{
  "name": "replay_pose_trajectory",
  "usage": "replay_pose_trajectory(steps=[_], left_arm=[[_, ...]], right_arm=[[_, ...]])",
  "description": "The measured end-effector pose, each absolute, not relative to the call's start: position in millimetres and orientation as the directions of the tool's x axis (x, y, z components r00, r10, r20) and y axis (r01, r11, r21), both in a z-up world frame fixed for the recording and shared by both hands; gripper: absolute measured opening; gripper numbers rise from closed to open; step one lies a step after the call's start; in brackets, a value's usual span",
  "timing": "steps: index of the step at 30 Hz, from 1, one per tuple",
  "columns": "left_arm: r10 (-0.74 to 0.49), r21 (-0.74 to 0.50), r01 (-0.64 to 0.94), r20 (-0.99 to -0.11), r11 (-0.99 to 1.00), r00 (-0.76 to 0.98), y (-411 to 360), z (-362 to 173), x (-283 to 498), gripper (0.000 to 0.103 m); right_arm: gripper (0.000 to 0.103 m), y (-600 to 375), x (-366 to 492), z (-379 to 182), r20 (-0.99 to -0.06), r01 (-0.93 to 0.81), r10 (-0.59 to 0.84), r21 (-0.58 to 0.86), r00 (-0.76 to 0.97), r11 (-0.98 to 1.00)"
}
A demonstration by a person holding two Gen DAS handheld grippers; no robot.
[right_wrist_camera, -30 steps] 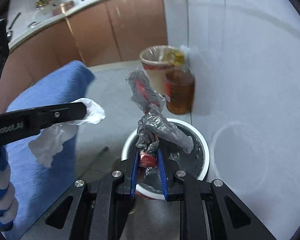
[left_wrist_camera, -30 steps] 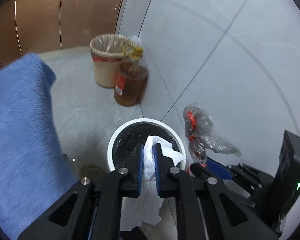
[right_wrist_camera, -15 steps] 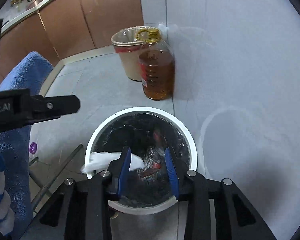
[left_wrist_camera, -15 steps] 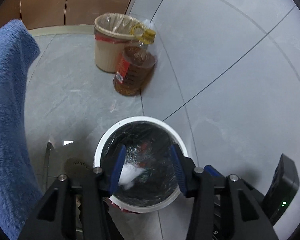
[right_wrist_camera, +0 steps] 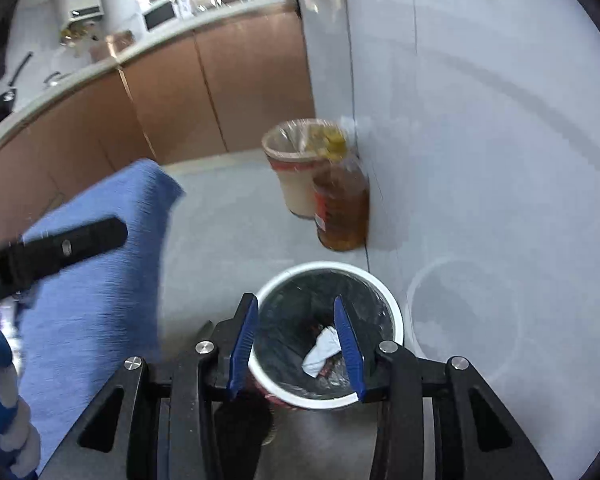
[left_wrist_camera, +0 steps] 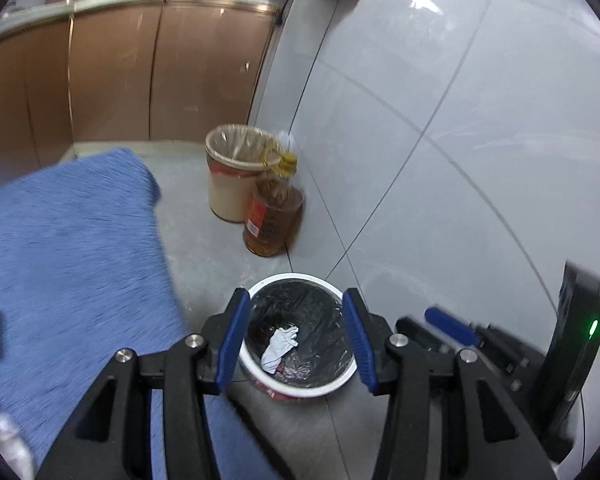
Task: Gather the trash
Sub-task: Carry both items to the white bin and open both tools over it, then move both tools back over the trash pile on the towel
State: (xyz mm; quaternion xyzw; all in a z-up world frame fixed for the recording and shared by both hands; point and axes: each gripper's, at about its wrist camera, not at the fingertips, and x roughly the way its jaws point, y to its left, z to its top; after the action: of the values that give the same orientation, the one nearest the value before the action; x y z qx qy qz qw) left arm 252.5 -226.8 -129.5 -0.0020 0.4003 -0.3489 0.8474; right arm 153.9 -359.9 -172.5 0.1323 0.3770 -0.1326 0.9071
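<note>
A white-rimmed bin (left_wrist_camera: 300, 390) with a black liner stands on the floor by the wall; it also shows in the right wrist view (right_wrist_camera: 396, 316). A crumpled white tissue (left_wrist_camera: 279, 345) lies inside it, also seen in the right wrist view (right_wrist_camera: 322, 350), beside a red and clear plastic wrapper (right_wrist_camera: 334, 372). My left gripper (left_wrist_camera: 296, 342) is open and empty above the bin. My right gripper (right_wrist_camera: 296, 346) is open and empty above the bin too. In the left wrist view the right gripper's blue pad (left_wrist_camera: 450, 326) shows at the right.
A blue cloth-covered surface (left_wrist_camera: 68, 264) lies at the left, with bits of white trash (left_wrist_camera: 0, 428) at its near edge. A tan lined bin (left_wrist_camera: 236, 176) and an oil bottle (left_wrist_camera: 272, 220) stand against the grey tiled wall (left_wrist_camera: 460, 140). Brown cabinets (left_wrist_camera: 140, 72) run behind.
Both grippers opened and dropped the tissue and the plastic wrapper into the bin. Both have since risen and pulled back from the bin.
</note>
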Motion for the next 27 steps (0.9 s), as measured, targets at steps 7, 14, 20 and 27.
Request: replay_pose_trajectory(steps=[7,14,20,27], left_arm=[[-0.549,-0.211,0.556,-0.625,0.804,0.555,-150,-95,194,0.046],[-0.479,-0.186,0.464,-0.577,0.866,0.662,-71,-75,147,0.046],[-0.391,-0.155,0.37,-0.547,0.916,0.74,-9,-63,116,0.046],[-0.29,-0.115,0.27,-0.52,0.956,0.803,36,-52,88,0.046]], right_arm=[[0.039,-301,115,-104,-0.625,0.239,-0.103,0.138,0.774,0.961],[0.041,-245,85,-55,-0.532,0.106,-0.022,0.128,0.846,0.986],[0.045,-206,65,-31,-0.471,-0.003,0.062,0.125,0.88,0.992],[0.048,-173,59,-22,-0.435,-0.119,0.164,0.129,0.885,0.985]])
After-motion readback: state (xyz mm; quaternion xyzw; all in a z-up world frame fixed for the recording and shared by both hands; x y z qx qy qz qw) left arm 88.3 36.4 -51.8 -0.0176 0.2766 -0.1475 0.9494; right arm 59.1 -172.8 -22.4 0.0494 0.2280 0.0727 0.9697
